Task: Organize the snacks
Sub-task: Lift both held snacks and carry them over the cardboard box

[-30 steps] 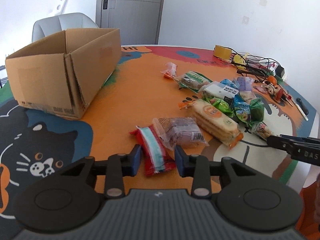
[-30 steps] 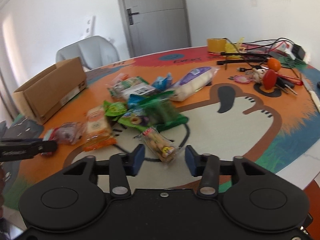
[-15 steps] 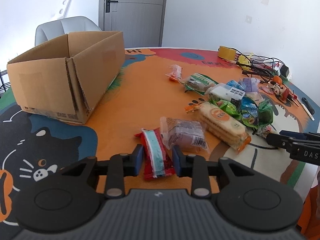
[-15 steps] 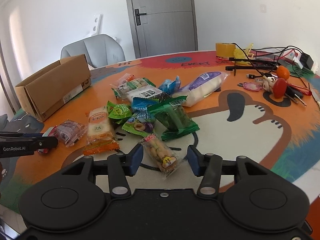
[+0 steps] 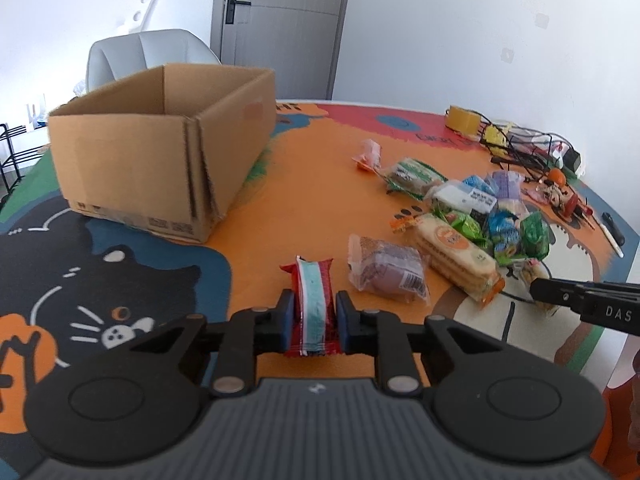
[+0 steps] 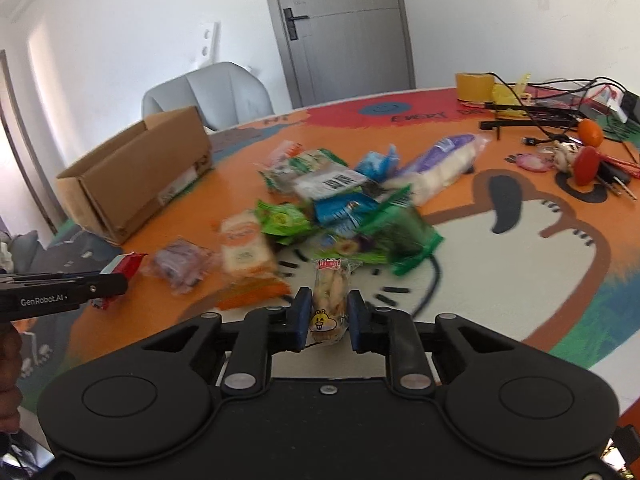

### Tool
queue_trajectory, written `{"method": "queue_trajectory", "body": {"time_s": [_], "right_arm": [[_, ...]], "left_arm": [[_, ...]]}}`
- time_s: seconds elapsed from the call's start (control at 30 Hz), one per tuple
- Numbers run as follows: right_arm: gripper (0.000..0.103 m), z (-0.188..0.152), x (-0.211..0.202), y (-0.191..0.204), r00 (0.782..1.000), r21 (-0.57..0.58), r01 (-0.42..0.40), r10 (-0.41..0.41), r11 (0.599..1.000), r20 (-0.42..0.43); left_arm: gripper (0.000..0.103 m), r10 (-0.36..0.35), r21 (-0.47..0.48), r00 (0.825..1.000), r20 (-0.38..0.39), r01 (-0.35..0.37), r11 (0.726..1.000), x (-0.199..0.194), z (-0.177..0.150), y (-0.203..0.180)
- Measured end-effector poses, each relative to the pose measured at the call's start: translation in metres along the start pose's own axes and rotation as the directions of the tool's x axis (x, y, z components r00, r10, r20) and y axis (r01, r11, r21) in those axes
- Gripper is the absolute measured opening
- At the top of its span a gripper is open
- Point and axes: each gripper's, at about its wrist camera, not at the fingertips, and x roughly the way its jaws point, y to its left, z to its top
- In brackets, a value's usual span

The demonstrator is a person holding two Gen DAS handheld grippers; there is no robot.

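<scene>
Left wrist view is showing the bench (image 5: pixel 312 184), covered in a bright cartoon cat print, stretching across the whole scene. On its left part a cardboard box (image 5: pixel 160 152) is standing open at the top, with a grey chair (image 5: pixel 148 52) sitting behind it. To the right a pile of snacks (image 5: pixel 476 216) is lying well apart from the box, a long cracker pack (image 5: pixel 456 256) and a clear purple-filled pack (image 5: pixel 386 274) resting at its near edge. The left hand-held gripper (image 5: pixel 312 318) is clenching a red and teal snack bar (image 5: pixel 313 300) between its blue pads, the bar pointing forward along the fingers and appearing raised just off the bench. In the right wrist view the right hand-held gripper (image 6: pixel 329 320) is grasping a small clear snack packet (image 6: pixel 330 300) with a yellow cartoon face, held near the front of the blurred pile. A roll of yellow tape (image 6: pixel 475 86) and a tangle of cables (image 6: pixel 560 100) are sitting at the far right of the bench, with an orange ball (image 6: pixel 590 132) near them
</scene>
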Motion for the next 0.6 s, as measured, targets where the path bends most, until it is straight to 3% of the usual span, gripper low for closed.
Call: {"method": "queue_trajectory", "body": {"time_s": [0.6], "right_arm": [[0.021,0.043,0.004,0.071,0.994,-0.026,-0.092,0.093,0.995,0.064]], "left_arm": [[0.020,0.010,-0.019,0.994,0.108,-0.008,1.000,-0.040,0.034,0.028]]}}
